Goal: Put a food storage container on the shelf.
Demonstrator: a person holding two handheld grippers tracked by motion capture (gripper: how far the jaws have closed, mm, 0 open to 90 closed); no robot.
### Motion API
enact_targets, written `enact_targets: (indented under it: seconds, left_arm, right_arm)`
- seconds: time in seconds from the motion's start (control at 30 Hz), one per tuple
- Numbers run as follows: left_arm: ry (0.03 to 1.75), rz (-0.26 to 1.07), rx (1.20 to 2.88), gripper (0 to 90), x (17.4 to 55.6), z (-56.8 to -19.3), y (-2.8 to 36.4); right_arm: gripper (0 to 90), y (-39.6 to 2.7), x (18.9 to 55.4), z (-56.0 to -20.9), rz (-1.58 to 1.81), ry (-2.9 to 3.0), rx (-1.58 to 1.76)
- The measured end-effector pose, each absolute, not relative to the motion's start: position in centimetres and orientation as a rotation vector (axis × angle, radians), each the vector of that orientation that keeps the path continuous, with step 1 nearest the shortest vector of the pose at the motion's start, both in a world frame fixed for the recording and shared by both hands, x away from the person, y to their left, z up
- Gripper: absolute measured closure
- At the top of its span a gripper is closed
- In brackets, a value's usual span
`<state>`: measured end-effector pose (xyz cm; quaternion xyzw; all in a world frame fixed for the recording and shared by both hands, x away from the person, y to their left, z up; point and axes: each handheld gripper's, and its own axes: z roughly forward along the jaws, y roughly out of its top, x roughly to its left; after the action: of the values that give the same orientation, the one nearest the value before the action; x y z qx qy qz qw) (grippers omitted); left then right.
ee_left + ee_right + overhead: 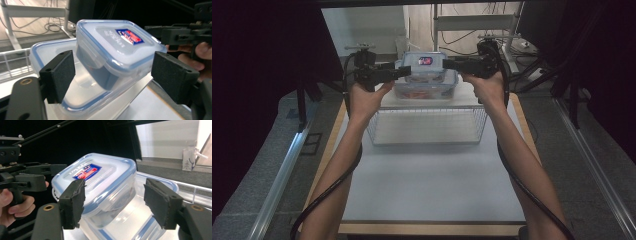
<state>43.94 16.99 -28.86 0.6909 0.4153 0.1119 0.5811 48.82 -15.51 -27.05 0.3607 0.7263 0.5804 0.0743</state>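
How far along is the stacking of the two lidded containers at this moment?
Done: the small container sits on the large container's lid, beyond the wire basket. In hand: the left gripper and right gripper flank it, jaws open, pads clear. Left: drawing both grippers away.

The near half of the bench (427, 190) lay bare, giving either hand open passage up to the wire basket (427, 125). That basket stood across the middle, blocking a low, straight approach to the stacked containers behind it. The small container (424, 62) sat on the large container (424, 87). Both grippers flanked the stack, the left gripper (404, 71) and right gripper (449, 64) closing off its sides; above it the space stayed open.
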Motion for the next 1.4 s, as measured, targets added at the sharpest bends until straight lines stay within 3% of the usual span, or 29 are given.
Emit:
enact_targets:
  seconds: [0.4, 1.07, 1.4]
  left_arm:
    - [0.901, 0.314, 1.665, 9.7, 41.3, -29.6, 17.5]
    - [0.795, 0.457, 1.825, 6.3, 36.4, -32.0, 16.4]
    - [0.790, 0.432, 1.844, 5.2, 33.6, -34.4, 17.1]
  right_arm:
    - [23.7, -16.6, 47.2, -28.2, 1.775, 2.204, 0.999]
    - [15.5, -18.2, 43.8, -30.0, 1.703, 2.267, 0.896]
    - [12.7, -18.0, 41.5, -32.3, 1.642, 2.309, 0.851]
